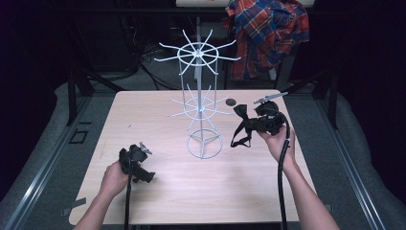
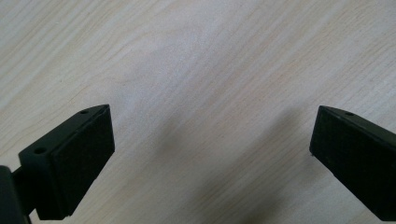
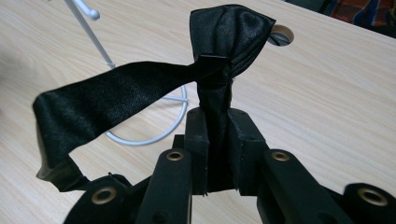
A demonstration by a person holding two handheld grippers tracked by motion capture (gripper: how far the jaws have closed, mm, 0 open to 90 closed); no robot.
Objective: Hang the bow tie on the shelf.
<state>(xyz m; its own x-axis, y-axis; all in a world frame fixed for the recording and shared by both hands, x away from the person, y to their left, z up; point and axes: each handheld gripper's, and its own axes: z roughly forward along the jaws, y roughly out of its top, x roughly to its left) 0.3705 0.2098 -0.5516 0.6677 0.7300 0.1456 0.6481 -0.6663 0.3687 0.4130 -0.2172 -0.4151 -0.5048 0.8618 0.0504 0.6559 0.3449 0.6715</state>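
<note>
Black satin is the star here, but going left to right: the left tongs [image 1: 136, 162] sit low on the pale wood worktop [image 1: 158, 201], well to the left of the white wire rack [image 1: 203, 103] and nearer the person than its base ring. Their jaws are spread wide with nothing but bare wood grain between them in the left gripper view, so I'd guess that hand is just parked out of the way, ready to help if needed.

Dead centre is the rack itself, a spindly stand with two tiers of spokes sticking out like a wheel and a round base ring. Looks made for hanging small accessories.

Just right of the rack, the right tongs [image 1: 246, 123] are pressed together on a black bow tie [image 3: 219, 56]. They're pinching it at the knot, so one wing stands up above the jaws and the strap [image 3: 93, 102] flops out and loops down toward the rack's base. Grabbing the knot makes sense to me: the strap hangs free to be hooked over a spoke. The tie is up off the worktop, beside the lower spokes, not touching them as far as I can tell.

Behind the rack, off the worktop's far right corner, a red plaid shirt [image 1: 268, 33] is draped over something.
</note>
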